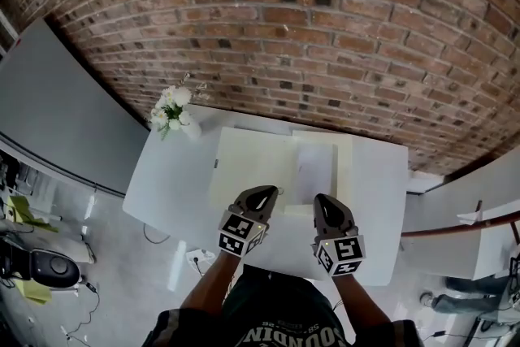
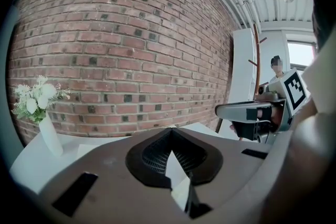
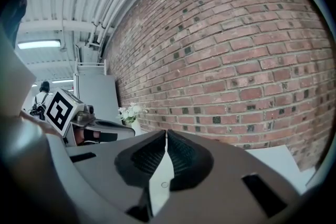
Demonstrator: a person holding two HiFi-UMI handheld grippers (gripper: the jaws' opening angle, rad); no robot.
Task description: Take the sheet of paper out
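In the head view, a white table (image 1: 162, 191) stands against a brick wall (image 1: 284, 28). A vase of white flowers (image 1: 175, 116) is on its far left corner. To the right of the vase lies a flat cream-coloured cover (image 1: 244, 166), maybe an open folder. The sheet of paper (image 1: 313, 171) lies flat on the half of this cover that is farther from the vase. The left gripper (image 1: 266, 191) and the right gripper (image 1: 323, 197) are each held in one hand over the near edge of the table. They are on the near side of the cover as seen from the vase, and the left one is closer to the vase. Neither gripper touches the sheet.

In the left gripper view, the jaws of the left gripper (image 2: 171, 131) are closed. Their dark pads meet at the tip and there is nothing between them. The vase (image 2: 50, 134) stands far to the left of them on the table (image 2: 31, 162). The right gripper (image 2: 218, 110) is at the right, on the side away from the vase, and its marker cube (image 2: 294, 86) shows behind it. I cannot make out the sheet in this view.

In the right gripper view, the right gripper (image 3: 166, 134) also has its jaws together, and they hold nothing. The flowers (image 3: 131, 111) show to the left of the tips, in front of the wall (image 3: 236, 50). The left gripper (image 3: 131, 132) lies just in front of the vase.
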